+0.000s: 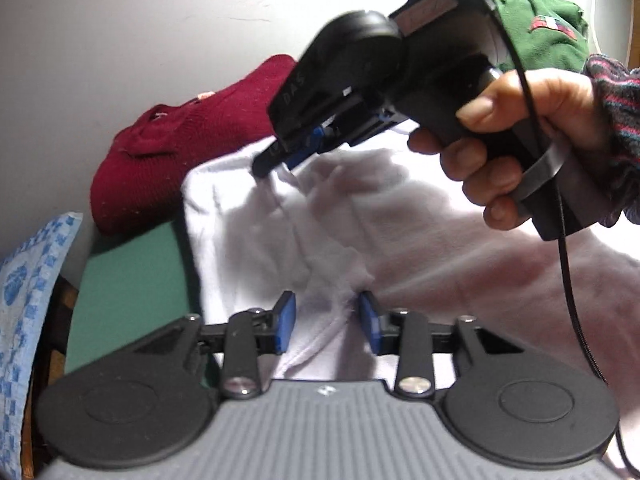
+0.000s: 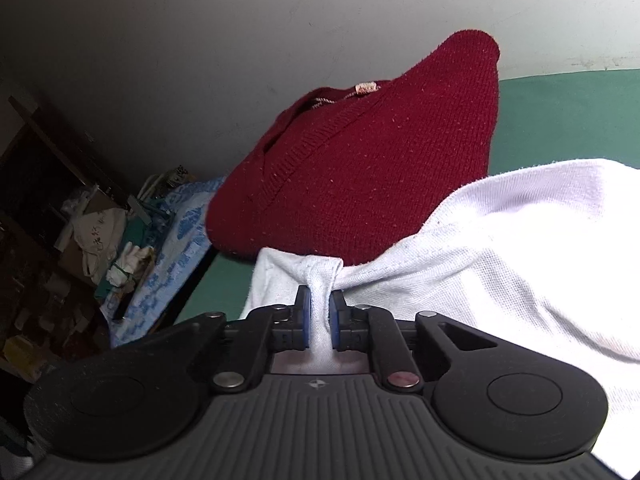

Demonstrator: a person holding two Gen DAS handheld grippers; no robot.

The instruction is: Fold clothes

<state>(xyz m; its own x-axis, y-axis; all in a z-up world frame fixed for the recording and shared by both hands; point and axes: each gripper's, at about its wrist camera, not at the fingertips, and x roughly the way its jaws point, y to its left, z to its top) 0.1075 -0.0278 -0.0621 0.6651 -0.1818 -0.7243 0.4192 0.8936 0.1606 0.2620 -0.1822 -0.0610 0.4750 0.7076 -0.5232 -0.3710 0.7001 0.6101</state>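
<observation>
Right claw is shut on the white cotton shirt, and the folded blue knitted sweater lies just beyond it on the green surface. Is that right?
Not quite: the folded knitted sweater is dark red, not blue. The right wrist view shows it beyond the white cotton shirt, which the right claw is shut on, over the green surface.

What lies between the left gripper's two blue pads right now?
A bunched ridge of the white shirt runs into the gap of the left gripper, whose pads stand apart beside it; the left wrist view shows this.

white shirt [image 2: 500, 248]: rumpled, spread over the green counter [image 2: 560, 120], a bunched fold raised | dark red knit sweater [image 2: 360, 168]: folded, at counter's far edge, touching shirt | green garment [image 1: 536, 28]: crumpled, far side
</observation>
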